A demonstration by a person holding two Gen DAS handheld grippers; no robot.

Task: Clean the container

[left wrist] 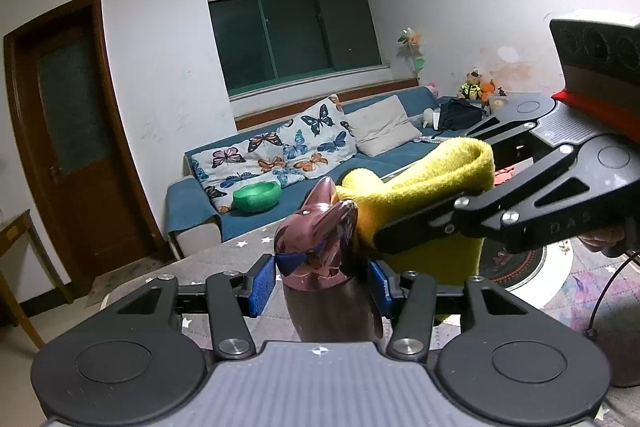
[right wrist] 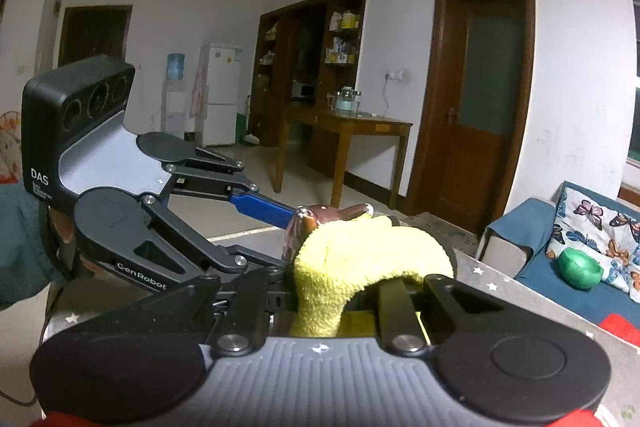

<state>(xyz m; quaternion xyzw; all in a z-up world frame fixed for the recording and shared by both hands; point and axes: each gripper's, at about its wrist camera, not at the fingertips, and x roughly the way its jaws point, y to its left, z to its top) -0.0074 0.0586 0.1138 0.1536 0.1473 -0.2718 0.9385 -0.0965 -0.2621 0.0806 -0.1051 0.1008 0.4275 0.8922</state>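
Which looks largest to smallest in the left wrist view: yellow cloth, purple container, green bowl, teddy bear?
1. yellow cloth
2. purple container, close behind, though nearness to the camera enlarges both
3. green bowl on the sofa
4. teddy bear, far off, so its true size is unsure

The left gripper [left wrist: 320,281] is clamped around a brown bottle [left wrist: 320,247], filling the gap between its blue pads. The right gripper [left wrist: 374,227], holding a yellow cloth [left wrist: 420,183], presses against the bottle's right side, blocking that approach. The bottle's left side stands open above the grey table [left wrist: 224,259].
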